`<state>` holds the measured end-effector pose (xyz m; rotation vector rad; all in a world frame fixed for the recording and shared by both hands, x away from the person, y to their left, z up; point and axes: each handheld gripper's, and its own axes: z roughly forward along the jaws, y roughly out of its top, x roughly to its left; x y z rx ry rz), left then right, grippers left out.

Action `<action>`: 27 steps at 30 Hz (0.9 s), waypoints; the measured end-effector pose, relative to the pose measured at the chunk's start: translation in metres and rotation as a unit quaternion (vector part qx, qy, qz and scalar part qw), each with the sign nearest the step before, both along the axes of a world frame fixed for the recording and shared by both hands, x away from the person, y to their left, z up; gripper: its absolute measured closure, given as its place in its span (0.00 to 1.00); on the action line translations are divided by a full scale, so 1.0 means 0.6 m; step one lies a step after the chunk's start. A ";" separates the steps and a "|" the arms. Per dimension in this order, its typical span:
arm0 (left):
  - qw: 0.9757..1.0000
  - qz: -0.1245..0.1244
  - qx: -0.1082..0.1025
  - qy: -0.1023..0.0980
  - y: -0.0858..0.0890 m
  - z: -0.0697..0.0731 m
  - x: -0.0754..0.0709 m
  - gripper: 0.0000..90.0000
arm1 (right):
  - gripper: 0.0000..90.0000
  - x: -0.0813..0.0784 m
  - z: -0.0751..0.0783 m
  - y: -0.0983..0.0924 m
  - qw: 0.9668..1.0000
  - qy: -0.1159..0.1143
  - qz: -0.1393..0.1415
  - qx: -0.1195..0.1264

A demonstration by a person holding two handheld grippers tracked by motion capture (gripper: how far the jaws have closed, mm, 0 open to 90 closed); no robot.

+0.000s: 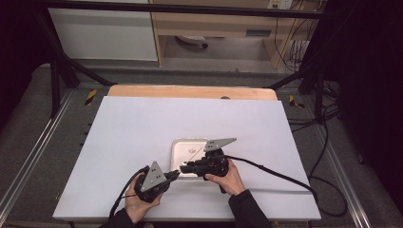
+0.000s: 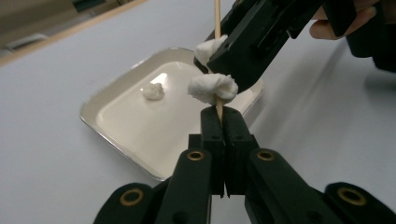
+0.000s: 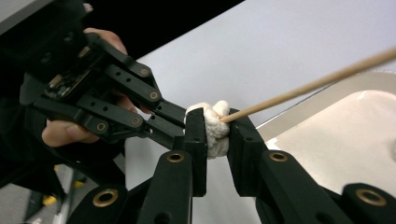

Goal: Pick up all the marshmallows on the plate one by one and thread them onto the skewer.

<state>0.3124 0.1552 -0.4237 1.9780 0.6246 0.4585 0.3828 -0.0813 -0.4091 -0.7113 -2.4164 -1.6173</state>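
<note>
We held the thin wooden skewer point(image 2: 217, 18) pinched in our left gripper point(image 2: 223, 122) while our right gripper point(image 3: 215, 128) squeezed a white marshmallow piece point(image 3: 214, 123) over the shallow white tray point(image 2: 112, 140).

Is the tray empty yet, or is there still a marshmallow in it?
Not empty. One white marshmallow lies in the tray; two others sit on the skewer above it.

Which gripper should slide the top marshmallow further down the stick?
Probably the right gripper. Its jaws already squeeze the upper white piece on the wooden stick. The left gripper is shut on the stick's bottom end, steadying it above the tray, so it should just hold.
</note>
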 end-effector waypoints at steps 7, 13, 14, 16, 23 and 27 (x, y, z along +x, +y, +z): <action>1.000 0.017 -0.004 0.010 0.016 -0.008 0.003 0.98 | 0.60 -0.002 0.015 -0.009 0.998 -0.025 -0.039 0.029; 0.999 0.023 -0.015 0.017 0.024 -0.008 0.007 0.98 | 0.39 -0.002 0.019 -0.044 0.994 -0.047 -0.092 0.019; 0.999 0.023 -0.016 0.019 0.026 -0.008 0.007 0.98 | 0.35 -0.001 0.016 -0.049 0.993 -0.048 -0.102 0.016; 0.999 0.026 -0.019 0.022 0.030 -0.008 0.009 0.98 | 0.27 0.002 0.011 -0.057 0.991 -0.061 -0.121 -0.006; 0.999 0.037 -0.022 0.032 0.043 -0.007 0.013 0.98 | 0.15 0.012 -0.005 -0.061 0.982 -0.086 -0.147 -0.076; 0.999 0.032 -0.029 0.024 0.045 -0.007 0.017 0.98 | 0.17 0.021 -0.007 -0.058 0.981 -0.089 -0.159 -0.062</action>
